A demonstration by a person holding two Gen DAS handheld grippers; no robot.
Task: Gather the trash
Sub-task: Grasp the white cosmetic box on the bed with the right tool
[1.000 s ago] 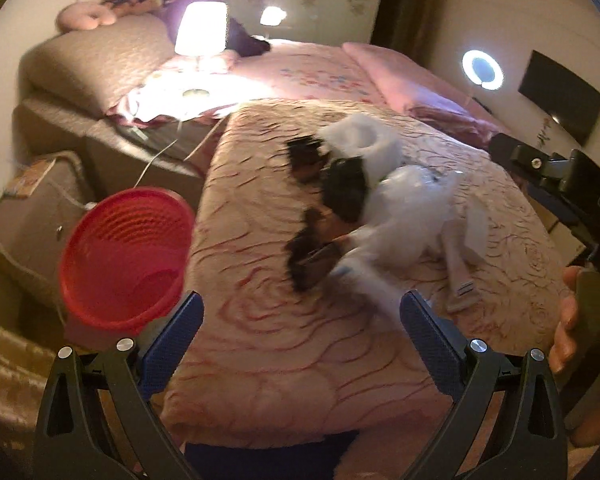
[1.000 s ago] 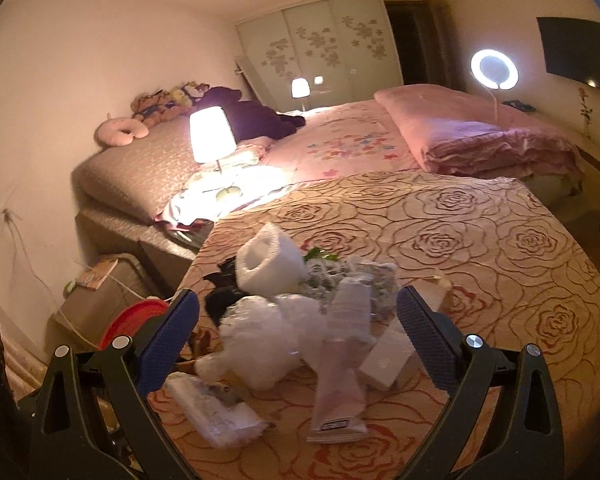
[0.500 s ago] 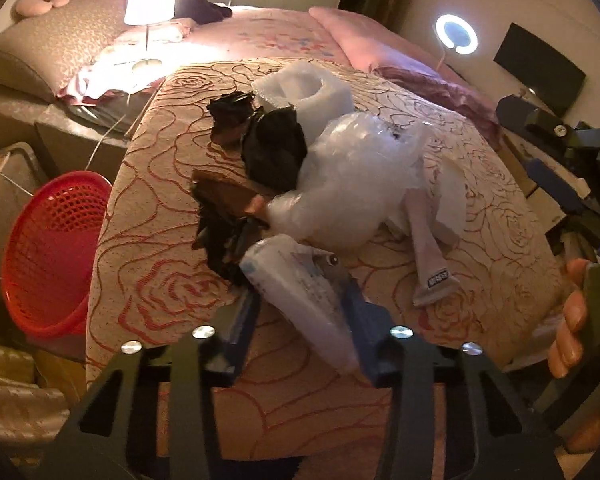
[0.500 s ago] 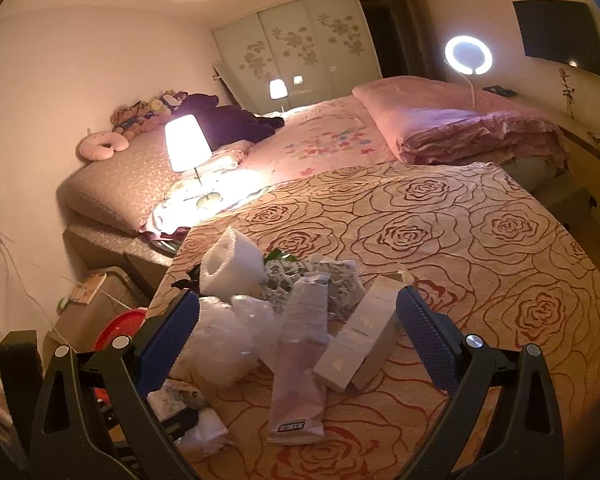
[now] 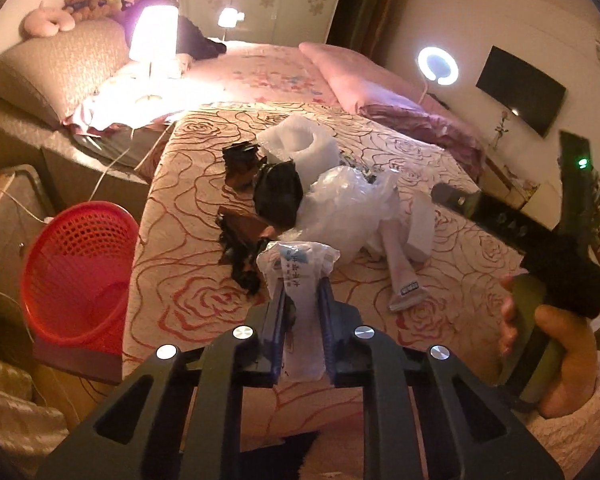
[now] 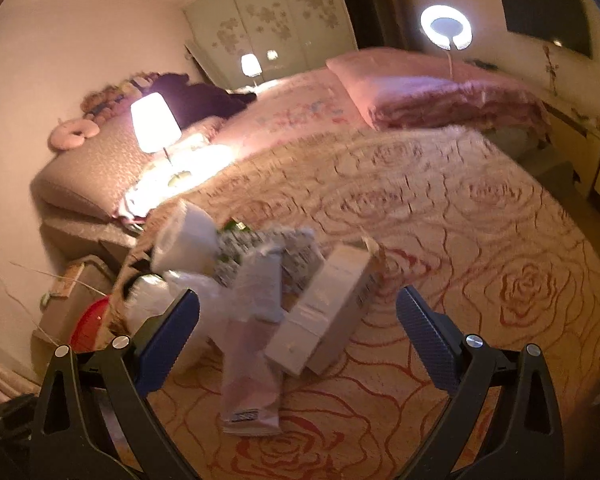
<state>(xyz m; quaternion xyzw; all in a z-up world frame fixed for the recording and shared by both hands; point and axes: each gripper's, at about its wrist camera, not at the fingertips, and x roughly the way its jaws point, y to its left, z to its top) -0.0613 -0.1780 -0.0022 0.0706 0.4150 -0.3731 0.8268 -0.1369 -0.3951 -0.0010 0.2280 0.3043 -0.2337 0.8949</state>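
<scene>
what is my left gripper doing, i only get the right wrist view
Observer: The left gripper is shut on a white plastic packet with blue print.
Operator: where's the bin, i just see a red sliver
Observer: The red basket is off the left side of the bed, to the left of the left gripper, with its mouth tipped toward that camera.
</scene>
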